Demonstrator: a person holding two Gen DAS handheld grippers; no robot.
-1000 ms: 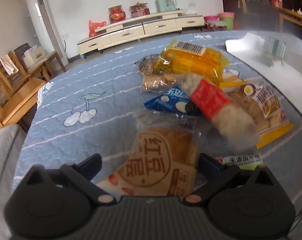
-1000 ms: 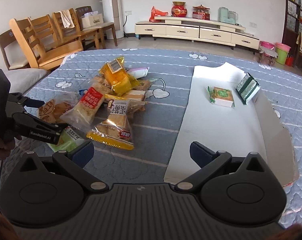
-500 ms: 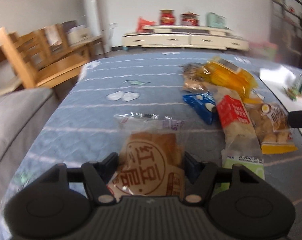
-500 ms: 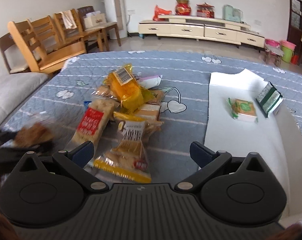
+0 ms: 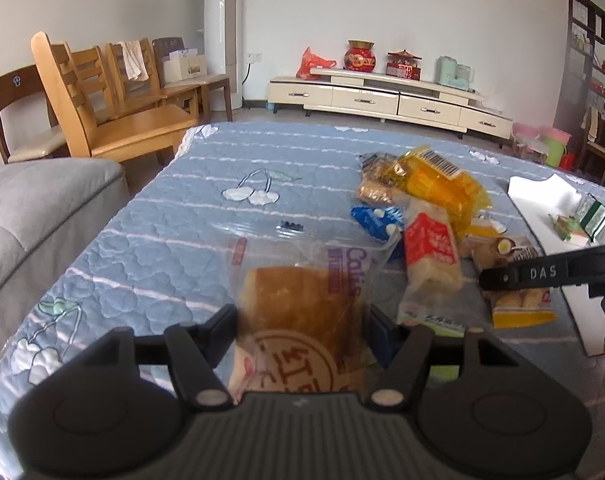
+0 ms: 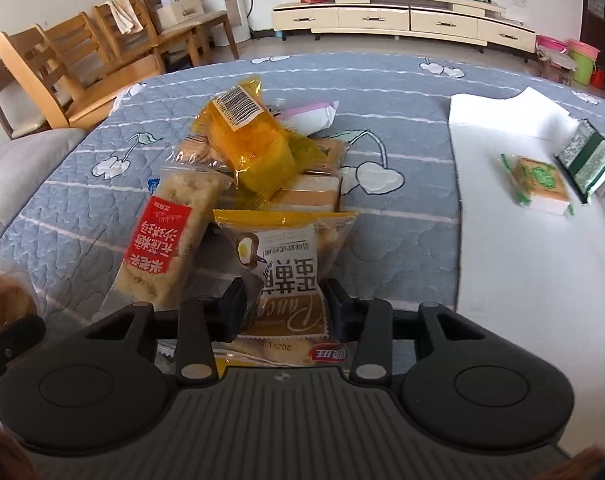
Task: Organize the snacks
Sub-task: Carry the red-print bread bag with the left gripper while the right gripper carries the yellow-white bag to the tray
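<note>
Nearest the left wrist camera, the left tongs point(image 5: 302, 332) are closed on the bread packet point(image 5: 298, 304), pads pressing both sides of the clear wrapper; a second ago the jaws stood wide around it and the packet lay flat on the blue quilted worktop point(image 5: 162, 240). It is now held tilted up, clear of the pile, so one snack is judged secured and ready to be carried off.

In the right wrist view, the right tongs point(image 6: 284, 308) are closing on the egg-cake packet point(image 6: 286, 272), which is set between the jaws at its lower end; whether the pads already press it firmly cannot be told. A second ago these tongs were wide and empty, over bare quilt beside the white tray point(image 6: 522, 280). A second snack is thus being taken at the same time.

Beyond it, the red-labelled packet point(image 6: 162, 240) and the yellow packet point(image 6: 250, 148) are left in the pile. Farther right, two green-printed packets point(image 6: 540, 178) are seen lying in the tray, the likely destination.
</note>
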